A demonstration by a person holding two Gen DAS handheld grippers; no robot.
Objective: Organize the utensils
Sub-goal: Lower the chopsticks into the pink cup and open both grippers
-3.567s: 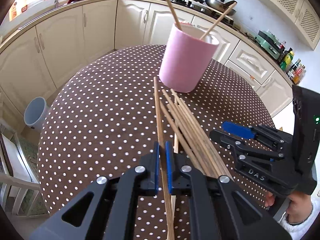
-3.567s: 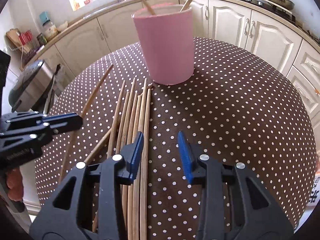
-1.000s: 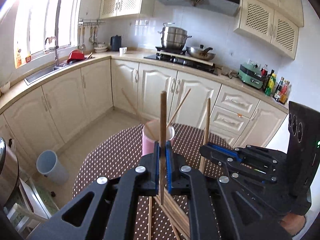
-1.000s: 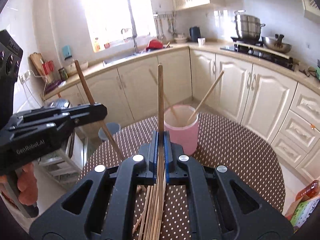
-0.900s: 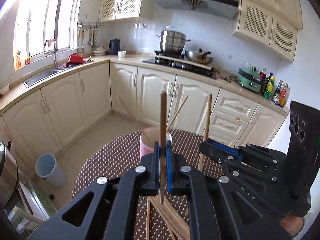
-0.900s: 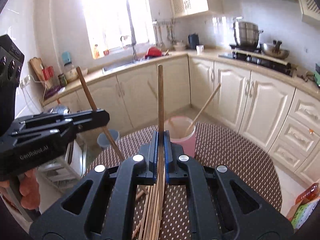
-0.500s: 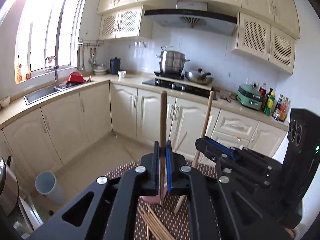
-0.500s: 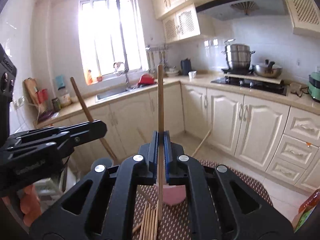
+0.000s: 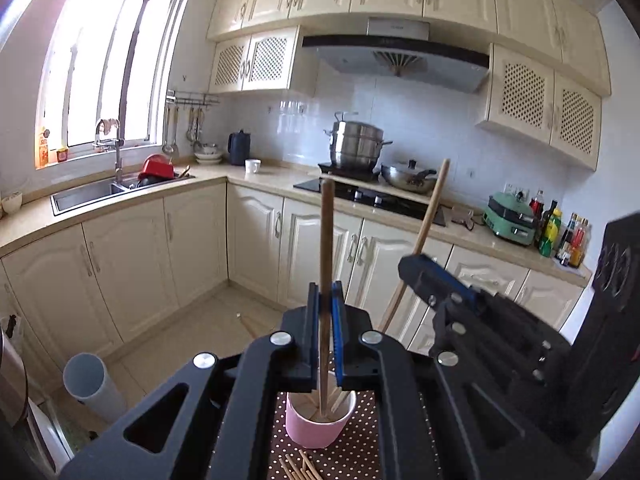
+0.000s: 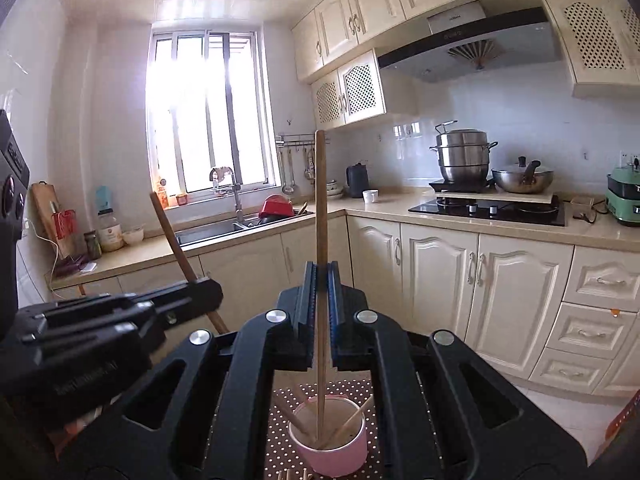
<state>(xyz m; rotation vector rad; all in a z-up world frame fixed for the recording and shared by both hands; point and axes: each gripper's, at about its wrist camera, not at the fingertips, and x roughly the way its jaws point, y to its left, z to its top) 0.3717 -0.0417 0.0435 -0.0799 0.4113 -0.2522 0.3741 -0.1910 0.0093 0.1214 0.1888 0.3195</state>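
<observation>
My left gripper [image 9: 325, 292] is shut on a wooden chopstick [image 9: 325, 248], held upright with its lower tip inside the pink cup [image 9: 319, 426] below. My right gripper [image 10: 320, 272] is shut on another wooden chopstick [image 10: 320, 208], also upright, its lower end inside the same pink cup [image 10: 334, 446], which holds a few chopsticks leaning on its rim. Each gripper shows in the other's view: the right one [image 9: 424, 268] with its slanted chopstick, the left one [image 10: 208, 286] likewise. Loose chopsticks [image 9: 298, 470] lie on the dotted table in front of the cup.
The brown polka-dot table [image 10: 280, 440] lies far below both grippers. Cream cabinets [image 9: 192, 248], a sink [image 9: 92, 194] and a stove with pots [image 10: 488, 196] ring the room. A grey bin [image 9: 90, 384] stands on the floor at the left.
Both grippers have risen and tilted up with their chopsticks. The cup now sits lower in both views, and both chopstick tips are now inside it.
</observation>
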